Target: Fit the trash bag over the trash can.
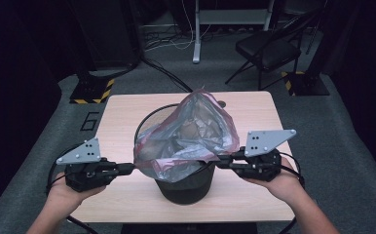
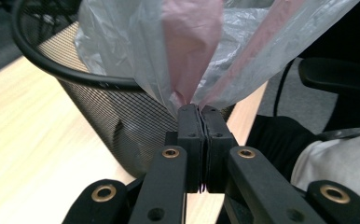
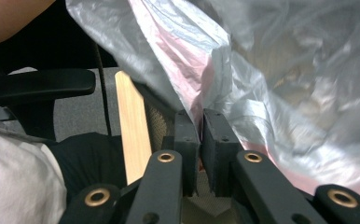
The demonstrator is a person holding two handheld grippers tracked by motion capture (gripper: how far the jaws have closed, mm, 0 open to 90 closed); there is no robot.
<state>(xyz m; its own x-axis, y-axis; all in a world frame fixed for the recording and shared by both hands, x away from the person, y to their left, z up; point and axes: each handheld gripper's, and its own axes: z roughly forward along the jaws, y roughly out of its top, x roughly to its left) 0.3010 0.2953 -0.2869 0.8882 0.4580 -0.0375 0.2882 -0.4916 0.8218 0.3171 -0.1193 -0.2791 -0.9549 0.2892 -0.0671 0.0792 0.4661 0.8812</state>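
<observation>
Bag held open over the bin, not yet fitted

I had the left gripper [image 1: 127, 168] and right gripper [image 1: 223, 163] each pinching the plastic bag's [image 1: 188, 136] pink-edged mouth above the mesh bin [image 1: 186, 187]; folding it over the rim remained.

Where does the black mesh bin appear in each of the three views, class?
High view: black mesh bin at table centre, under the plastic bag.
Left gripper view: upper left, rim curving.
Right gripper view: a mesh sliver left of the jaws.
Shared landmark: the bag.
</observation>
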